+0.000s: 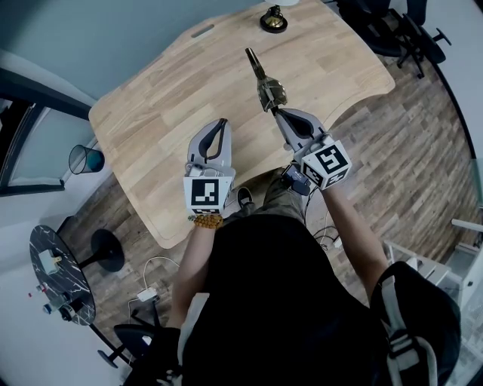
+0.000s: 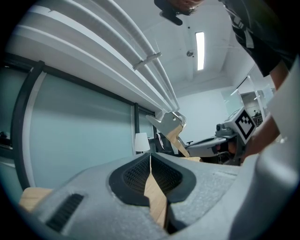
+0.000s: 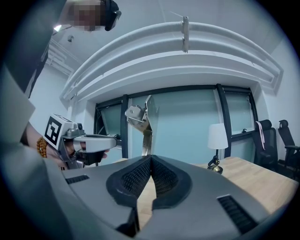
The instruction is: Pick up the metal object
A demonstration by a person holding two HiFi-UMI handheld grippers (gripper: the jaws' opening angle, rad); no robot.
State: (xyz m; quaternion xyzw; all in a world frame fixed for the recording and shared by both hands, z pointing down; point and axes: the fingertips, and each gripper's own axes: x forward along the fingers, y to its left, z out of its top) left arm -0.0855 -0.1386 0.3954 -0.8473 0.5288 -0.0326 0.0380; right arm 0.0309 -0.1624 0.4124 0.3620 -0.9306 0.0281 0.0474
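A metal object (image 1: 265, 80), a shiny hinged bar with a bracket partway along, sticks out beyond my right gripper (image 1: 275, 110), which is shut on its lower end above the wooden table (image 1: 166, 113). In the right gripper view the metal object (image 3: 142, 125) rises straight from the closed tips of the right gripper (image 3: 150, 158). To its left, my left gripper (image 1: 223, 121) hovers over the table with its jaws together and nothing between them. From the left gripper (image 2: 150, 157) view, the metal object (image 2: 170, 129) shows held aloft at the right.
A small table lamp (image 1: 273, 19) with a brass base stands at the table's far edge. Black office chairs (image 1: 392, 30) are beyond the table at upper right. A bin (image 1: 87, 158) and a round dark side table (image 1: 60, 275) stand on the floor at left.
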